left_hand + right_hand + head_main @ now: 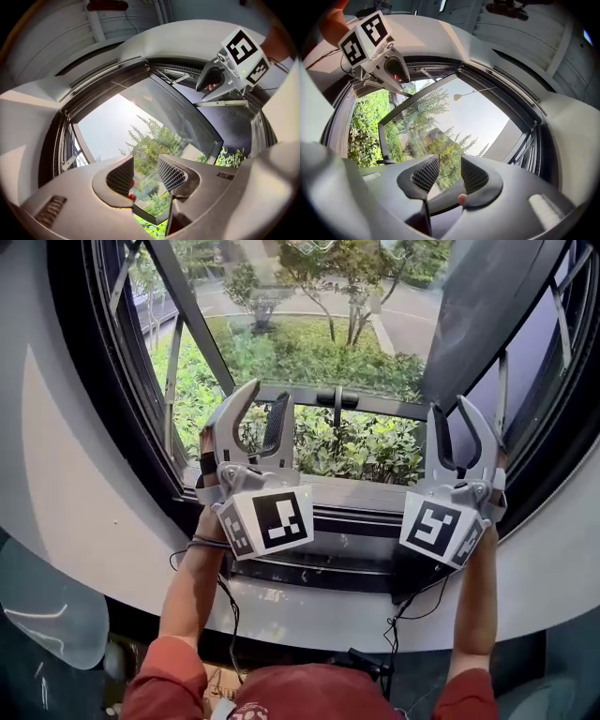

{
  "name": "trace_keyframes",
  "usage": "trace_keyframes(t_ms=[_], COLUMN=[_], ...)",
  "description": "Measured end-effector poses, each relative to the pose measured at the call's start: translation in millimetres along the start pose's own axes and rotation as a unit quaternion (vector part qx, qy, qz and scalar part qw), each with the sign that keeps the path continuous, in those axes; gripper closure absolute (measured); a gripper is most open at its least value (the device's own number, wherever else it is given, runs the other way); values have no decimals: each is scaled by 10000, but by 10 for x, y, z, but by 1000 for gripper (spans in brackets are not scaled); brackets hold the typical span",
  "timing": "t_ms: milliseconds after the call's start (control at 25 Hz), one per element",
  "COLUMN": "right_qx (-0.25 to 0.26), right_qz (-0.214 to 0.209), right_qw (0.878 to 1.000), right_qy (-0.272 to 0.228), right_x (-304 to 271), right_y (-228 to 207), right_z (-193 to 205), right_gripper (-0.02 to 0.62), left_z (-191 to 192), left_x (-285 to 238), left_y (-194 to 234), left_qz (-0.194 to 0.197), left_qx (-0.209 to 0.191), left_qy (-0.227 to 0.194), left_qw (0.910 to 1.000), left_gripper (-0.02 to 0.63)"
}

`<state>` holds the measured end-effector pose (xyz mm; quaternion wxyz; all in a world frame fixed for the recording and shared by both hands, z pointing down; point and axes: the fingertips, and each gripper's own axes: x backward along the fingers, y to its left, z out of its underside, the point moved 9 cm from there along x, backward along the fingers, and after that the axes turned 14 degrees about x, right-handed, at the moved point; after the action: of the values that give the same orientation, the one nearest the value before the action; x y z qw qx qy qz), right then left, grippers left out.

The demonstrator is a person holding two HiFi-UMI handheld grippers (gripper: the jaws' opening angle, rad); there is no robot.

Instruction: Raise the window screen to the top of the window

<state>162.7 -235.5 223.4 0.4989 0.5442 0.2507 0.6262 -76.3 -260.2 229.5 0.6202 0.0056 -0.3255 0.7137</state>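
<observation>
"Window screen (506,79), the slim pale strip: where did it lie?" asked the student.

"Along the top rail of the black metal window frame (94,381), as far as the two gripper views showed. A thin cord with a small cone-shaped pull (457,97) hung down from it, against the sky."

"And the two tools?"

"The grey plastic left gripper (265,404) and the grey plastic right gripper (451,418) were held side by side, well apart, low in the opening and just above the pale sill (361,491). Both pointed outward and somewhat upward. Each bore a white cube with black square markers (272,521) at its near end."

"Did either grasp anything?"

"No. The meshed pads of each stood apart, released. Only glass, trees and sky showed between them. Neither gripper touched the screen, which was well apart from both."

"What lay beyond?"

"A dark-framed glass sash (394,407), swung outward, with a black handle (337,397) on its lower rail. Past it grew green leafy shrubs (366,446), then a pale path and trees."

"And nearer the camera?"

"The white curved wall surround (56,484) and the person's forearms (192,577) in red sleeves (169,676). Black cables (230,601) trailed down from the grippers."
</observation>
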Motion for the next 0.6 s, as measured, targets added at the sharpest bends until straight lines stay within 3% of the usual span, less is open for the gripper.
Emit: trace_keyframes(t_ms=[280,480,600], right_qx=[-866,-1534,-1941], right_qz=[-328,-645,-821], right_qw=[9957,9860,9774], right_qy=[40,143,190], right_x=[373,673,818], right_y=[247,495,648], right_z=[80,110,150], right_gripper=[443,443,445], left_z=[311,701,748], left_x=[341,622,777], left_y=[-244,-421,-517], left_qz=[151,171,245], left_qx=[763,1272,1591], left_qy=[382,854,1046], left_qw=[9962,9880,9814], left_gripper=[460,460,460])
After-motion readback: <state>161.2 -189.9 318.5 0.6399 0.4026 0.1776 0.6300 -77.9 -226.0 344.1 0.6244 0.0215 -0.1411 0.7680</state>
